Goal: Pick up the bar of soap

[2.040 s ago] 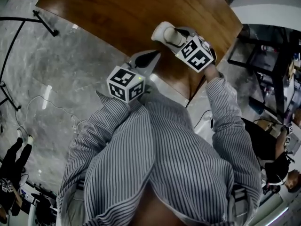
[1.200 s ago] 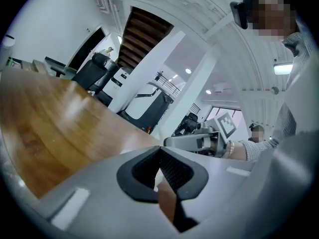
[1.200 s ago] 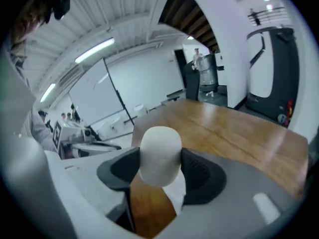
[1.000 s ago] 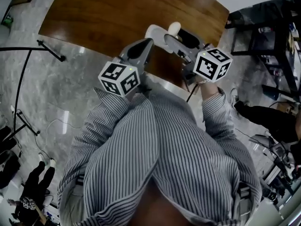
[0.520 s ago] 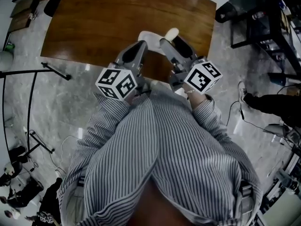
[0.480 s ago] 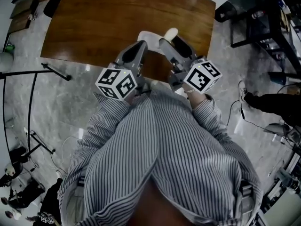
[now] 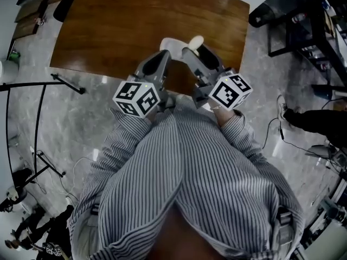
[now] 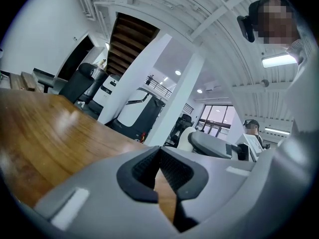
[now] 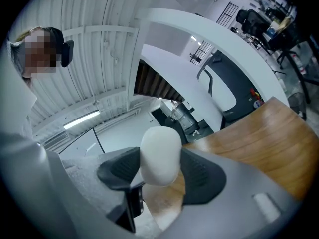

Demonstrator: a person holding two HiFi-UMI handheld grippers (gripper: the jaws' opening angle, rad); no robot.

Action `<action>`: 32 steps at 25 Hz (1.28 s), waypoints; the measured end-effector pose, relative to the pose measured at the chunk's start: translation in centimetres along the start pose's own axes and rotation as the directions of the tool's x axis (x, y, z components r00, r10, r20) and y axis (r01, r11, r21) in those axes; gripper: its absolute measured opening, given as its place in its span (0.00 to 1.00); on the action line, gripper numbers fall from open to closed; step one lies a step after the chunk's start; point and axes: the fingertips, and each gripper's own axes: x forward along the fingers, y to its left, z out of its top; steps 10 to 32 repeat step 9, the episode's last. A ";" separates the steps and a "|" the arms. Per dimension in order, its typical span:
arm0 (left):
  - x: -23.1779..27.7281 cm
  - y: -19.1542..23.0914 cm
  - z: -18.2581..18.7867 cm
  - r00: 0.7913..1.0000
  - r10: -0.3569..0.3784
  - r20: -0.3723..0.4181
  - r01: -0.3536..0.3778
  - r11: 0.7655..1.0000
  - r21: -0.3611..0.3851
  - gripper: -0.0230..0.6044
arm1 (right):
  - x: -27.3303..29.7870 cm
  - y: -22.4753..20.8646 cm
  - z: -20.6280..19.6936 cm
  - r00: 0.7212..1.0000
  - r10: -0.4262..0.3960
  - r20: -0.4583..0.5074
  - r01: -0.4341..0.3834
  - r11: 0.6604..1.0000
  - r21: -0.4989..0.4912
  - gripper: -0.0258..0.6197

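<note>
In the head view, my left gripper [image 7: 160,63] reached over the near edge of the wooden table [image 7: 119,20], and from above its jaws looked drawn together. My right gripper [image 7: 193,46] lay just beside it, with the bar of soap [image 7: 197,39] poking out pale and rounded at its tip, above the tabletop. A white patch [image 7: 168,44] sat between the two grippers' tips. It was partly covered by the left one and I could not tell what it was. My own striped shirt [image 7: 184,188] blocked most of the lower frame.

In the left gripper view, the dark ribbed pads [image 8: 174,171] met at their tips with nothing between them. Only a sliver of table [image 8: 50,133] showed through the gap lower down.

In the right gripper view, the pads [image 9: 201,176] were clamped on the soap [image 9: 160,153] from both sides. It was smooth, creamy white and oval with rounded corners, stood on end, and rose well above the pads. Its lower end was hidden behind the gripper body. The table [image 9: 259,133] lay behind and below it.
</note>
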 end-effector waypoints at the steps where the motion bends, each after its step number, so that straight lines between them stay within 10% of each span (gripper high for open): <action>1: -0.1 0.0 0.0 1.000 0.003 0.000 -0.003 1.000 0.001 0.04 | 0.1 -0.1 -0.1 1.000 -0.001 0.002 0.001 1.000 0.003 0.44; 32: -0.9 0.6 -0.1 1.000 0.006 -0.006 -0.006 1.000 0.014 0.04 | 0.6 0.3 -0.7 1.000 0.005 -0.004 -0.005 1.000 0.012 0.44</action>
